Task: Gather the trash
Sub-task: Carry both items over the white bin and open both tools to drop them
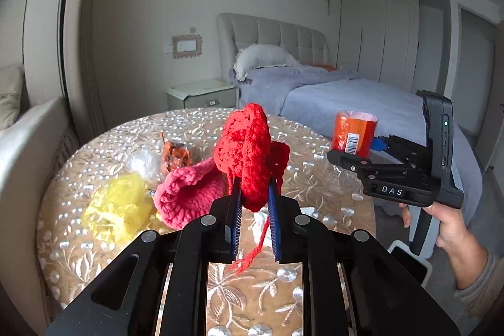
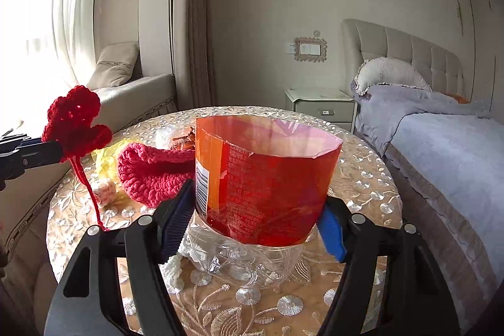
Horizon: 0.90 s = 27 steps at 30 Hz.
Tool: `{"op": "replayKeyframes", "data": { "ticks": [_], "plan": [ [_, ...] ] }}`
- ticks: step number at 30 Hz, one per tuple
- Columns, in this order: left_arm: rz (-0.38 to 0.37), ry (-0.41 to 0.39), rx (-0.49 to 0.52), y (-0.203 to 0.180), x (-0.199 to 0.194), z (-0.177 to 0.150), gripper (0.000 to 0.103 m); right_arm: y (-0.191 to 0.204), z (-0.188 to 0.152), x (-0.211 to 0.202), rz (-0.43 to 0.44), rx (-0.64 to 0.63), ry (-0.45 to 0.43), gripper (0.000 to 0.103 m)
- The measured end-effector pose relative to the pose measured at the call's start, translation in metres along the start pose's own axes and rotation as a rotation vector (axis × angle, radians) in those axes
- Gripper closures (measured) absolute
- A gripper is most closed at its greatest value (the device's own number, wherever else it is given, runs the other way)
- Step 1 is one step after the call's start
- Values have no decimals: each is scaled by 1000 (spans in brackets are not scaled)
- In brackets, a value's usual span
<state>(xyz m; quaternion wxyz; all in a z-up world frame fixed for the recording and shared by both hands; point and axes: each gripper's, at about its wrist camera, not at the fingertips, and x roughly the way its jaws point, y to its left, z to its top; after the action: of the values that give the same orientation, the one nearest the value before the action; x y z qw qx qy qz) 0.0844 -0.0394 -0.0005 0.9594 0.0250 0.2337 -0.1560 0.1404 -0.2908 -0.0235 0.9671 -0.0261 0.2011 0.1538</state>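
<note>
Yarn scrap (image 1: 244, 144), red crochet, hangs clamped in the left gripper (image 1: 254, 203) jaws, raised off the surface (image 1: 94, 244); rightward, right gripper (image 2: 255, 222) jaws squeeze the cut bottle (image 2: 261, 175), probably as a collecting cup.

Black tool (image 1: 255, 210), blue pads (image 1: 273, 216), silver screws

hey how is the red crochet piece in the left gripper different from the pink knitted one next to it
The red crochet piece is deep red; the pink knitted piece is lighter, rosier pink.
The red one is clamped in the left gripper and held up off the table; the pink one lies on the table, ungripped.
The red piece trails a loose strand of yarn; the pink one shows an open, cup-like mouth.
Both are chunky yarn work.
</note>
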Motion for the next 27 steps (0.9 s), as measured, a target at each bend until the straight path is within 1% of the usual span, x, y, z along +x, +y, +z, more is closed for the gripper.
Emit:
{"op": "replayKeyframes", "data": {
  "ticks": [5, 10, 15, 20, 24, 27],
  "plan": [
    [-91, 1, 19, -31, 5, 0, 88, -11, -6, -42, -61, -4, -36, 33],
    [-209, 27, 49, -76, 22, -8, 88, -22, -24, -85, -146, -6, -56, 34],
    [-337, 80, 98, -130, 40, -26, 88, -41, -51, -134, -255, 21, -67, 34],
    [-461, 132, 155, -187, 53, -45, 88, -63, -82, -179, -365, 75, -53, 34],
    [-540, 163, 192, -226, 60, -60, 88, -72, -107, -207, -430, 98, -37, 34],
    [-578, 186, 218, -249, 64, -70, 88, -76, -122, -221, -471, 104, -31, 34]
  ]
}}
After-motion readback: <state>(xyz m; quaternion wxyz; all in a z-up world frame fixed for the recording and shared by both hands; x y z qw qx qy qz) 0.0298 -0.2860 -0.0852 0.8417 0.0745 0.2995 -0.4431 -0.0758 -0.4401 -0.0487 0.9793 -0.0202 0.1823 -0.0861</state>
